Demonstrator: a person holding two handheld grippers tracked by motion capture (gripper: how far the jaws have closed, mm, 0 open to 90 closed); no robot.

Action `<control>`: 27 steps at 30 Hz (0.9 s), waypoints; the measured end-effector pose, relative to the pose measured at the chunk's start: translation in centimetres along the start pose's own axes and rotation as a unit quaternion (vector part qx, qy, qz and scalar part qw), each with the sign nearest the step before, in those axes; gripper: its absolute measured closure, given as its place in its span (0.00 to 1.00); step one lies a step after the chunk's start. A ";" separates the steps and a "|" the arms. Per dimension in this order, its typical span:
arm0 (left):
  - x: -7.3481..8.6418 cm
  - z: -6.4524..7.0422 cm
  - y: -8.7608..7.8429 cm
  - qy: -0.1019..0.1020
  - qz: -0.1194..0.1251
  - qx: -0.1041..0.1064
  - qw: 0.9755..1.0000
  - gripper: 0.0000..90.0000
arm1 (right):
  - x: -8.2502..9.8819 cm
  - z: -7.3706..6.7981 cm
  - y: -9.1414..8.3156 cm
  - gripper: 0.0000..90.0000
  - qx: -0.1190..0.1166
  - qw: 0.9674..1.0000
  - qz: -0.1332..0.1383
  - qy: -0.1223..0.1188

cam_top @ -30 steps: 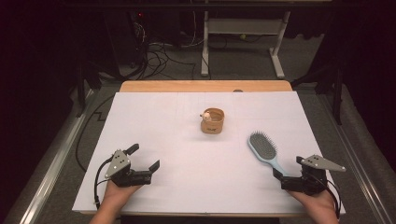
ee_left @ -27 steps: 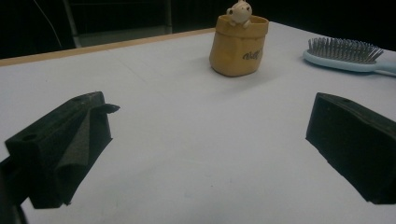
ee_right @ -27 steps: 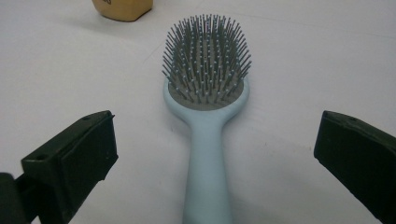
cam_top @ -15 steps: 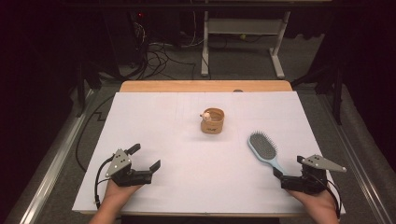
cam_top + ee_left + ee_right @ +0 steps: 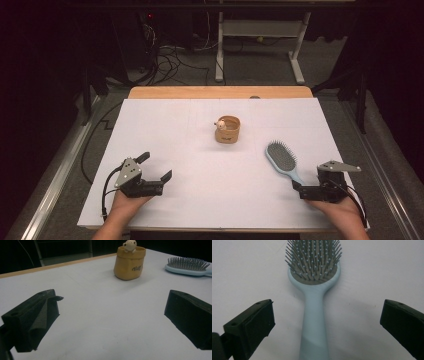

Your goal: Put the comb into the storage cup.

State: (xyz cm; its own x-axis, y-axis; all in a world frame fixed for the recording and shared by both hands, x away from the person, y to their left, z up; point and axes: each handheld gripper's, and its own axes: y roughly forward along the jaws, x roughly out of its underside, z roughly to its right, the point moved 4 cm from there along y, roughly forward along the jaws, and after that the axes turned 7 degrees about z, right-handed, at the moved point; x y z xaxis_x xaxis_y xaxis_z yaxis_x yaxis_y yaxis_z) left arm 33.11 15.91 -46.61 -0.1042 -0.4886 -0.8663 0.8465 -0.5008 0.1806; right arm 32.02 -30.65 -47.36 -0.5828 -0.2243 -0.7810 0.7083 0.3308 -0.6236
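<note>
A light blue hairbrush (image 5: 281,159) lies bristles up on the white table cover, at the right front. Its handle points toward my right gripper (image 5: 302,189), which is open. In the right gripper view the handle (image 5: 314,315) runs between the two wide-apart jaws, untouched by either. A small tan pouch (image 5: 227,130) with a little pale figure on its rim stands upright near the table's middle. My left gripper (image 5: 156,166) rests open at the front left with nothing between its jaws. The left gripper view has the pouch (image 5: 128,263) and the brush (image 5: 187,266) far ahead.
The white cover (image 5: 200,200) spans most of the table, and a strip of bare wood (image 5: 220,92) shows along the far edge. Behind the table are loose cables (image 5: 165,55) on the floor and a white desk frame (image 5: 260,30).
</note>
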 end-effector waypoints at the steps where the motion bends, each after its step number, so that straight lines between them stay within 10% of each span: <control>1: 0.0 0.0 0.0 0.001 0.000 -0.001 1.000 0.00 | 0.0 0.1 0.1 0.00 -0.001 1.000 -0.002 0.001; 15: 1.5 0.4 -0.1 0.029 -0.031 0.006 0.999 0.01 | -1.4 -0.5 0.8 0.00 -0.012 0.999 -0.036 -0.017; 27: 1.3 0.9 -0.2 0.013 -0.022 0.024 0.999 0.00 | -4.1 -1.0 2.2 0.00 -0.016 0.999 -0.039 -0.029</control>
State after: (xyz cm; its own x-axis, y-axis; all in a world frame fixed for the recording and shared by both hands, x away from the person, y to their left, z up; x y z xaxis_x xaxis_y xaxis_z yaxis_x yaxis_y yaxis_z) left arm 32.32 14.74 -47.32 -0.1265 -0.4464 -0.8858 0.8149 -0.5560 0.1639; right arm 35.53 -28.09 -45.51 -0.6121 -0.3024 -0.7307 0.6474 0.3390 -0.6826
